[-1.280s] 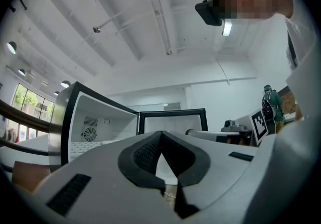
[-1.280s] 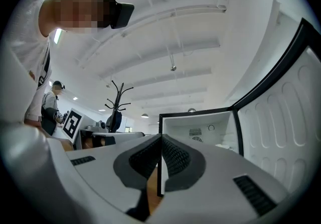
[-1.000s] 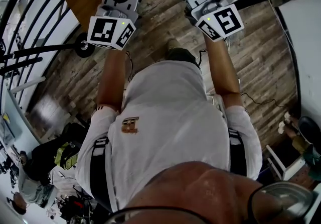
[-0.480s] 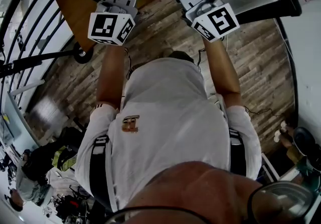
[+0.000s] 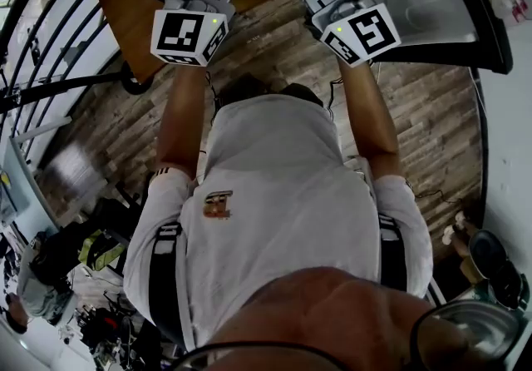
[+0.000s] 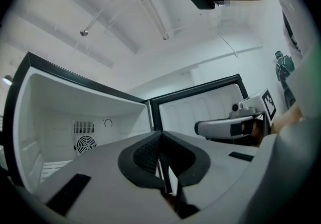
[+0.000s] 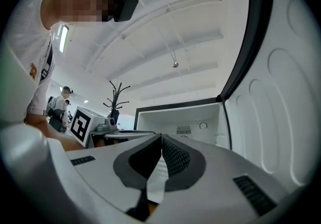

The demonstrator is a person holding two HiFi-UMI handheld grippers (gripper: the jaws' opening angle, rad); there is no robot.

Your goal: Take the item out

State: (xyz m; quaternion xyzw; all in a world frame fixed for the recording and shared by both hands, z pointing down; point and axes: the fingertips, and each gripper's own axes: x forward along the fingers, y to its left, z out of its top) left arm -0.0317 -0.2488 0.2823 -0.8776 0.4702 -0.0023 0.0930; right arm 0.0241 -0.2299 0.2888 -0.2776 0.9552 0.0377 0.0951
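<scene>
left gripper jaws together, nothing between; right gripper same. both face open fridge, door swung to right side. item not in sight anywhere in fridge part shown, so weight, stiffness, grip spot cannot be judged yet.

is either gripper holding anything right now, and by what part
Nothing is held: the left gripper and right gripper both have jaws shut together with nothing between them.
</scene>
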